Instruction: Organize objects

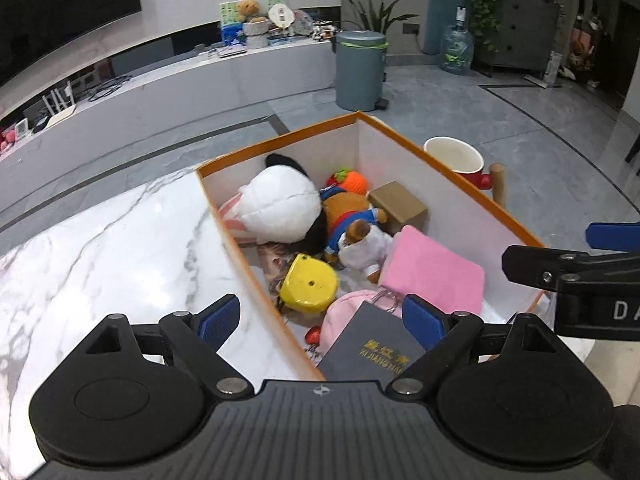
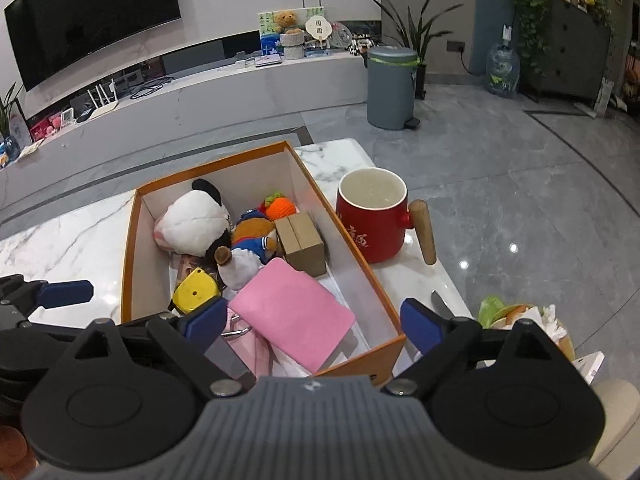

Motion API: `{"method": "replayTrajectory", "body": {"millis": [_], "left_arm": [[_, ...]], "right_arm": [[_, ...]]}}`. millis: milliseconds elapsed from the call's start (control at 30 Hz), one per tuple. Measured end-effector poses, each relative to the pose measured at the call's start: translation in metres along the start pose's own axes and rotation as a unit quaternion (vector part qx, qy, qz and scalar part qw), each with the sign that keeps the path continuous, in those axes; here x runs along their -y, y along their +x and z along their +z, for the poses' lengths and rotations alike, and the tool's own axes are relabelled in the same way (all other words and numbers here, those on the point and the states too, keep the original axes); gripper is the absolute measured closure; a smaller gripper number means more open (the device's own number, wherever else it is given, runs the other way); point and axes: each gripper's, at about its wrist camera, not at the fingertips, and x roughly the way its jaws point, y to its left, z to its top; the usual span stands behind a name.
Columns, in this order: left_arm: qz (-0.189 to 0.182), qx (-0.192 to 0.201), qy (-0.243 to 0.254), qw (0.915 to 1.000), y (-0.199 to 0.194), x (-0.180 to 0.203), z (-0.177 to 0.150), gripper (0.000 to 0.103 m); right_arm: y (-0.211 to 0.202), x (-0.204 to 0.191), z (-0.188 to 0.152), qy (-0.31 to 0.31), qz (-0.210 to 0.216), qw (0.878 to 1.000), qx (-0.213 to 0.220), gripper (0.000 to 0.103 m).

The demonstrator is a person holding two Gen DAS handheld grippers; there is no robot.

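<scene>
An orange-edged open box stands on the marble table. It holds a white plush, a small bear in blue, a yellow case, a pink cloth, a brown carton and a dark notebook. My left gripper is open over the box's near left wall, above the notebook. My right gripper is open over the box's near right corner, above the pink cloth. Neither holds anything.
A red mug with a wooden handle stands on the table right of the box. A knife and food scraps lie near the right edge. A grey bin stands on the floor beyond.
</scene>
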Motion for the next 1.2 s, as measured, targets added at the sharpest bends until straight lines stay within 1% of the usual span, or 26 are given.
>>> {"method": "replayTrajectory", "body": {"millis": [167,367,600,800,1200], "left_arm": [[0.001,-0.016,-0.022,0.9996,0.004,-0.009,-0.004,0.0],[0.004,-0.016,-0.022,0.9996,0.002,-0.011,-0.006,0.0],[0.0,-0.022,-0.027,0.9994,0.003,-0.016,-0.011,0.0],[0.011,-0.027,-0.034,0.999,0.007,-0.018,-0.01,0.0],[0.005,-0.033,-0.041,0.9986,0.013,-0.022,-0.015,0.0]], "right_arm": [[-0.001,-0.009,-0.005,-0.013,-0.005,1.0,0.0,0.008],[0.001,-0.01,-0.01,-0.013,-0.008,1.0,-0.005,0.007],[0.01,-0.012,-0.014,-0.031,-0.029,0.999,-0.004,0.007],[0.02,-0.016,-0.019,-0.029,-0.029,0.999,-0.015,0.007],[0.024,-0.021,-0.023,-0.037,-0.029,0.999,-0.019,0.007]]}}
